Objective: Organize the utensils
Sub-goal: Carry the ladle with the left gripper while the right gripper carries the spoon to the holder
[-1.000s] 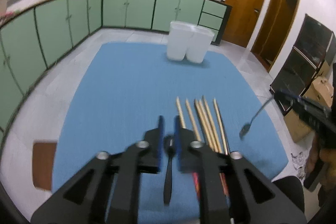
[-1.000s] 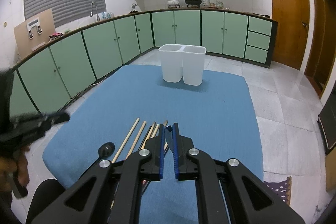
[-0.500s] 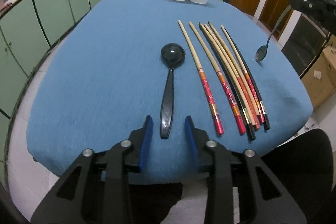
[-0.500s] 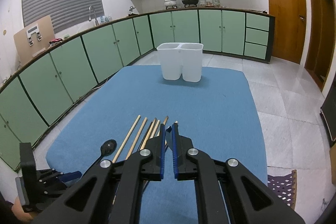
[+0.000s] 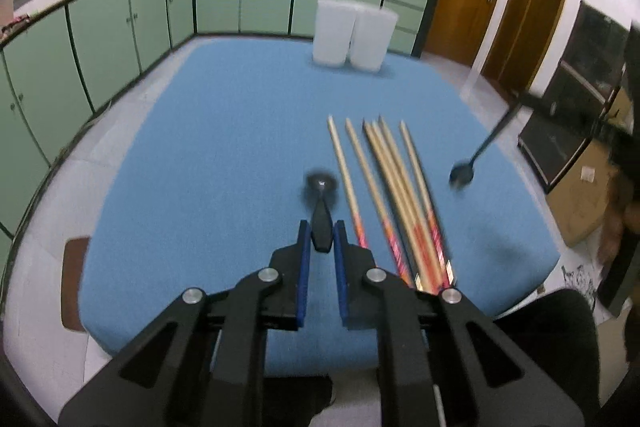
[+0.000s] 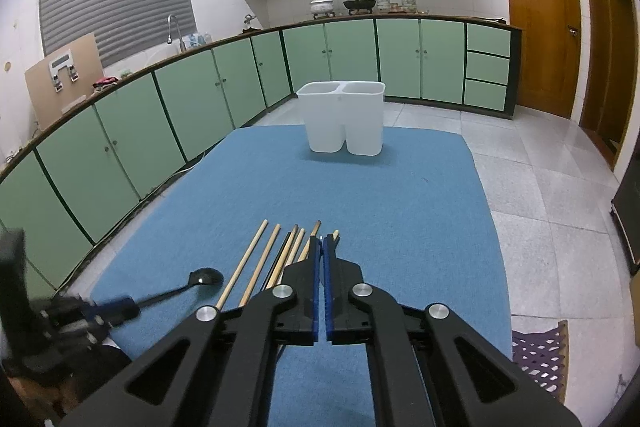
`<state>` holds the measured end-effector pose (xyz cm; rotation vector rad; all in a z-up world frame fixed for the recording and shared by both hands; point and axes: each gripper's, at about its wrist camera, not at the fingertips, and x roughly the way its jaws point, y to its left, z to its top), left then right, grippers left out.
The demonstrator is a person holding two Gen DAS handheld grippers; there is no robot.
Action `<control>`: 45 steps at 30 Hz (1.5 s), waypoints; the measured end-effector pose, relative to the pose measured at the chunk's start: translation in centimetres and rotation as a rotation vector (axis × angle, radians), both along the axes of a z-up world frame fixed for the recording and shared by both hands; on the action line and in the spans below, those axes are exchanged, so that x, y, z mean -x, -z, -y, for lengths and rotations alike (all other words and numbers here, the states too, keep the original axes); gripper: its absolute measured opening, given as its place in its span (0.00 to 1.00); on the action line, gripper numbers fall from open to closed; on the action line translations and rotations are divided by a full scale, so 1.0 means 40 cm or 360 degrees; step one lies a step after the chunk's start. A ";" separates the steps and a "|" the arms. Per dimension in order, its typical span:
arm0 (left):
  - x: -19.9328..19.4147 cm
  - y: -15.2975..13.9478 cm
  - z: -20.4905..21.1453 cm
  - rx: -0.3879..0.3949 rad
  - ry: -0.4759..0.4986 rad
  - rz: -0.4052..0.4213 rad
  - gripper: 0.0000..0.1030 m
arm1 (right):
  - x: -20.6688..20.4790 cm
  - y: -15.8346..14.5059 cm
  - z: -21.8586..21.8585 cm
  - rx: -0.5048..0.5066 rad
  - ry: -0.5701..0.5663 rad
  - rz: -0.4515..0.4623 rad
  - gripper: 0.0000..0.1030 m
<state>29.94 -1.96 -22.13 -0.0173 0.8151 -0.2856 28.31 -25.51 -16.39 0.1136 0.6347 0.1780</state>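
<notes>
A black spoon (image 5: 321, 205) lies on the blue table cloth (image 5: 224, 131); its handle end sits between the fingers of my left gripper (image 5: 321, 235), which is shut on it. The spoon also shows in the right wrist view (image 6: 188, 287), held at its handle. Several wooden chopsticks (image 5: 384, 187) with red ends lie side by side to the right of it. My right gripper (image 6: 322, 247) is shut on a metal spoon (image 5: 466, 171), which hangs bowl down over the cloth's right side. A white two-compartment holder (image 6: 344, 119) stands at the far end.
Green cabinets (image 6: 160, 115) run along the left and back. Wooden doors (image 6: 536, 19) are at the right. A cardboard box (image 5: 580, 203) and a dark cabinet (image 5: 580, 99) stand on the floor to the right of the table. A brown stool (image 5: 74, 283) is at the left.
My left gripper has moved forward over the black spoon's handle and shut on it. The right gripper has kept hold of the metal spoon and stayed over the chopsticks.
</notes>
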 end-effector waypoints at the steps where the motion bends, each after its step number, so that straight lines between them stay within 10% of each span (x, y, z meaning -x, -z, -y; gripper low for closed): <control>1: -0.007 -0.019 0.001 0.0005 -0.0001 0.0025 0.10 | -0.001 0.000 0.000 0.0001 0.0000 0.0001 0.02; 33: -0.164 -0.167 0.037 0.0043 0.0106 0.0150 0.10 | -0.001 -0.048 -0.004 0.0056 -0.0019 0.0057 0.02; 45: -0.326 -0.331 0.089 0.0033 0.0174 0.0341 0.10 | -0.141 -0.208 0.028 0.0052 -0.0064 0.0171 0.02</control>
